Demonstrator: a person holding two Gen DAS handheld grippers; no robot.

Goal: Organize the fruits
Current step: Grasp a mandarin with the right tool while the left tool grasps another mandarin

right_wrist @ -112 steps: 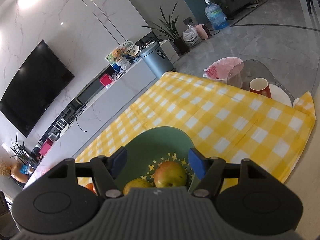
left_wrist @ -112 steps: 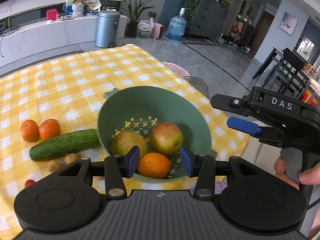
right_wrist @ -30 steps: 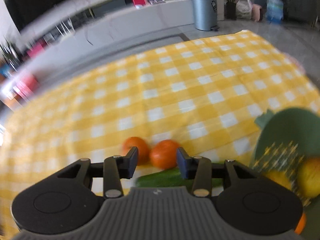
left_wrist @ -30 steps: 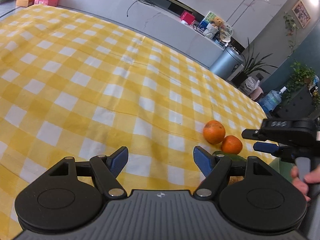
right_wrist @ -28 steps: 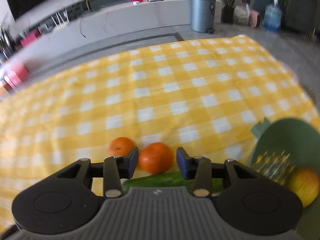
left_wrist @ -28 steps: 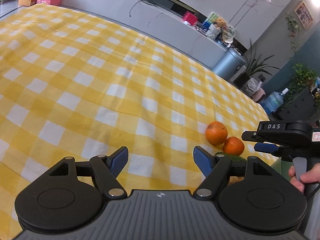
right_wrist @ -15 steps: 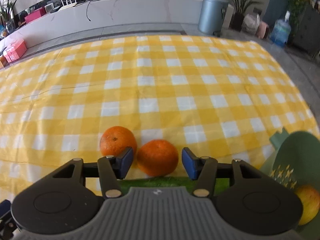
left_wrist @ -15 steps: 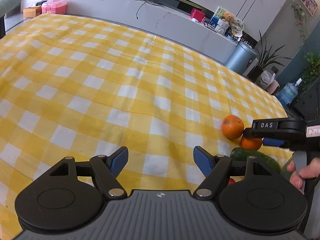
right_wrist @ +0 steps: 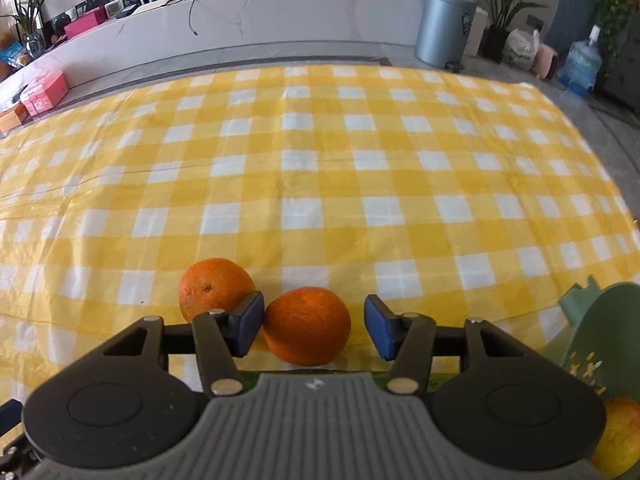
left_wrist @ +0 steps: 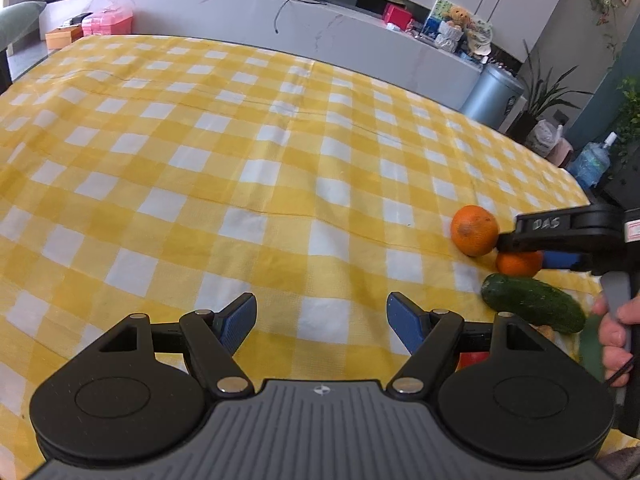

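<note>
Two oranges lie side by side on the yellow checked tablecloth (right_wrist: 320, 184). My right gripper (right_wrist: 314, 326) is open with its jaws around the nearer orange (right_wrist: 307, 325); the left pad touches or nearly touches it. The other orange (right_wrist: 214, 286) sits just left of it. In the left wrist view the right gripper (left_wrist: 520, 246) shows at the two oranges (left_wrist: 474, 230), with a cucumber (left_wrist: 532, 308) in front. My left gripper (left_wrist: 322, 322) is open and empty over bare cloth. The green colander (right_wrist: 600, 328) holds an apple (right_wrist: 618, 436) at the right.
A small red fruit (left_wrist: 472, 360) peeks behind my left gripper's right finger. The person's hand (left_wrist: 616, 332) holds the right gripper's handle. The table's far edge faces a white counter, a grey bin (right_wrist: 444, 24) and a water bottle (right_wrist: 578, 64).
My right gripper has lowered and moved forward so that its jaws now flank the nearer orange. My left gripper has drifted a little; the oranges and cucumber appear closer in its view.
</note>
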